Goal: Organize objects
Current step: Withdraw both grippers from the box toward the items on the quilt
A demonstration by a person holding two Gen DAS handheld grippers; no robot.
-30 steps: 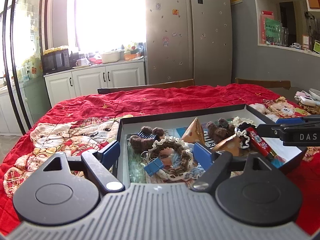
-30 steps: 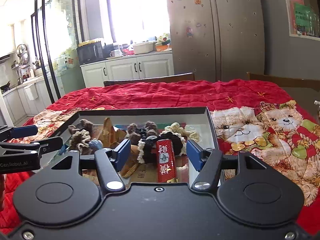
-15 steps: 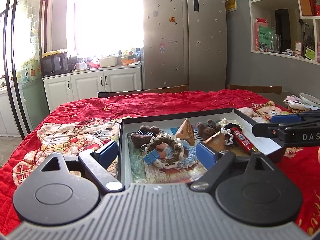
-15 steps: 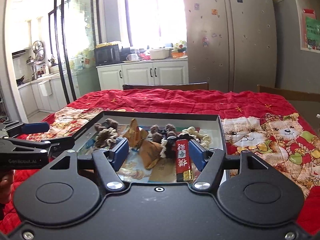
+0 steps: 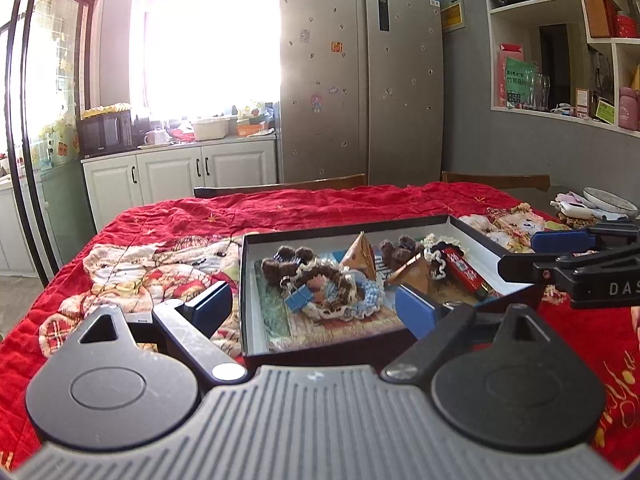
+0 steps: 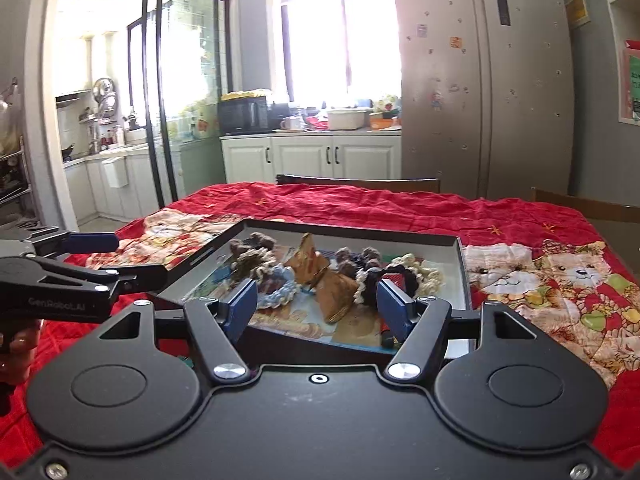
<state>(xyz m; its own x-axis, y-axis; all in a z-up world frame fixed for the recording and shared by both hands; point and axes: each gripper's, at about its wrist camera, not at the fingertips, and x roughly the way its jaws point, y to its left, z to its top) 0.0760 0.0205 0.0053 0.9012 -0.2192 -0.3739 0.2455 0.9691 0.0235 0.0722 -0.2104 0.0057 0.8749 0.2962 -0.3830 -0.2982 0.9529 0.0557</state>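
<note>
Left wrist view: the left gripper (image 5: 316, 312) hangs over the near edge of a shallow black box (image 5: 472, 227) that lies on a red quilt (image 5: 168, 240). Its jaws are opening and nothing lies between the blue pads (image 5: 414, 314). Inside the box lie brown knitted hair ties (image 5: 286, 266), a blue binder clip (image 5: 298, 299), a tan pyramid-shaped packet (image 5: 362, 256) and a red bar-shaped packet (image 5: 462, 270). The right gripper (image 5: 576, 256) enters from the right edge, beside the box.

Right wrist view: the right gripper (image 6: 314, 306) points at the same box (image 6: 462, 276) from its near side, jaws spread and empty. A second tan packet (image 6: 336, 294) lies in the box beyond the pads, just beside a cream crocheted ring (image 6: 424, 272). The left gripper (image 6: 96, 264) reaches in from the left, borne by a hand (image 6: 18, 350). A refrigerator (image 6: 480, 80) stands behind the table.
</note>
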